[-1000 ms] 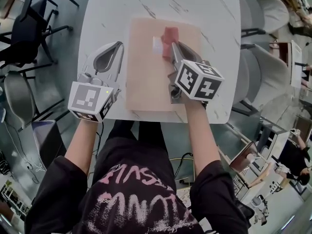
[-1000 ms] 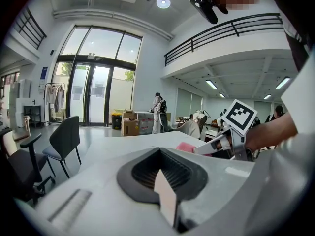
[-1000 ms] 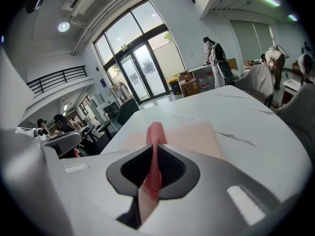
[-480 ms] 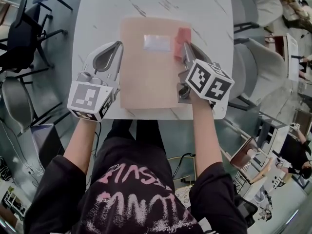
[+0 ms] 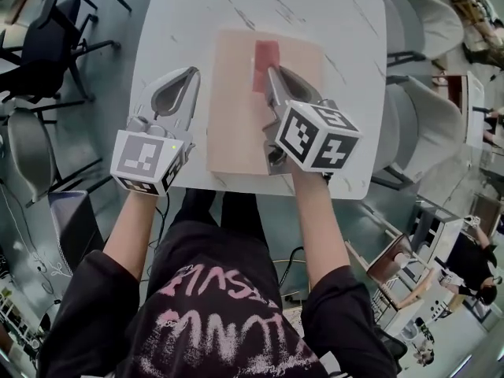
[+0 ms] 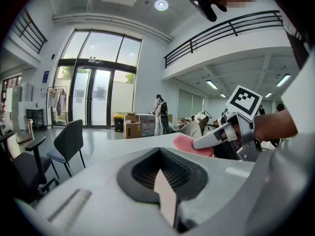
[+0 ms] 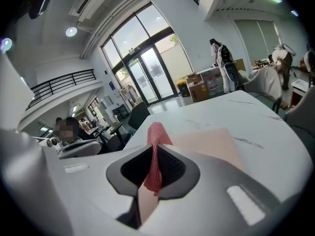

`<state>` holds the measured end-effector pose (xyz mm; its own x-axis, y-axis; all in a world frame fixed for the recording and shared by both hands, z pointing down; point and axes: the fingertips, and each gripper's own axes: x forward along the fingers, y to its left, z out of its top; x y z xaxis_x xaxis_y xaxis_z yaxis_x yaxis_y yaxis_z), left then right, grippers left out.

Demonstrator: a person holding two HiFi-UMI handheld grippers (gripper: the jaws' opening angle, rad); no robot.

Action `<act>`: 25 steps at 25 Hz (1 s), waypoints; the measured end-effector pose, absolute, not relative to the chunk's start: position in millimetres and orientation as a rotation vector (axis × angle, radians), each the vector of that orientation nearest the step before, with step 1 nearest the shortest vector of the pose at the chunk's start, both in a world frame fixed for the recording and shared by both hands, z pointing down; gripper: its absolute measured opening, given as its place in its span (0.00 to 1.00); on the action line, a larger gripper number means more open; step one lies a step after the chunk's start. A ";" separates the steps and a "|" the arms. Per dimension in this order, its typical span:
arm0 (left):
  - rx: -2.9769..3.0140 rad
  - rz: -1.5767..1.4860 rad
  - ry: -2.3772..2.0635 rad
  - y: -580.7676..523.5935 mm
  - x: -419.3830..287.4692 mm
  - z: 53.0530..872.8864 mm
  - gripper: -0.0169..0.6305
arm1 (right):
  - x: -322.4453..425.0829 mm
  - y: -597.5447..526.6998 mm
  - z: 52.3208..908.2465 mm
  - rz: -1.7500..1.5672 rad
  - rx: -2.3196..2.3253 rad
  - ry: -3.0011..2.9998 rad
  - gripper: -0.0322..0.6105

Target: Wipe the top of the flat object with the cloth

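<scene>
Red cloth (image 5: pixel 265 58) is pinched in our right gripper (image 5: pixel 272 77), mid-wipe at the tan board's (image 5: pixel 236 128) far end. Left gripper (image 5: pixel 181 81) is closed and empty, off to the left. Next, probably drag nearer, pressing flat.

Cloth (image 7: pixel 156 156): red open-weave fabric, rough. Board (image 5: pixel 236 124): pale tan, smooth, matt. Table (image 5: pixel 346 38): white marble-look top, smooth, dark-veined. Right gripper (image 5: pixel 271 74): grey plastic, matt.

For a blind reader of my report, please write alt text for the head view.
The right claw, shut on a red cloth, holds it on a tan flat board on a white table. The left claw is shut, left of the board.
</scene>
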<state>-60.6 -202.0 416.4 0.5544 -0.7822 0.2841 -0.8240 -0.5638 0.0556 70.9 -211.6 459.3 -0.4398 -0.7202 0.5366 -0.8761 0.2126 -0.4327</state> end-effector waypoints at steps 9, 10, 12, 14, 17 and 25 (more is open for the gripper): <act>2.566 0.334 -1.429 -197.8 -92.3 417.1 0.03 | -16.1 -177.9 481.6 1.071 1.257 -2.299 0.12; 2.566 0.334 -1.431 -197.4 -93.2 417.3 0.03 | -16.2 -176.0 483.7 1.073 1.251 -2.293 0.12; 2.565 0.332 -1.432 -197.6 -94.3 417.3 0.03 | -12.1 -175.0 487.2 1.076 1.258 -2.274 0.12; 2.566 0.334 -1.426 -198.3 -93.9 417.6 0.03 | -4.6 -175.4 489.8 1.079 1.277 -2.252 0.12; 2.572 0.338 -1.408 -200.3 -88.3 418.4 0.03 | 12.2 -176.3 493.0 1.096 1.323 -2.216 0.12; 2.583 0.354 -1.334 -202.5 -54.3 419.6 0.03 | 75.2 -172.4 502.4 1.118 1.462 -2.111 0.12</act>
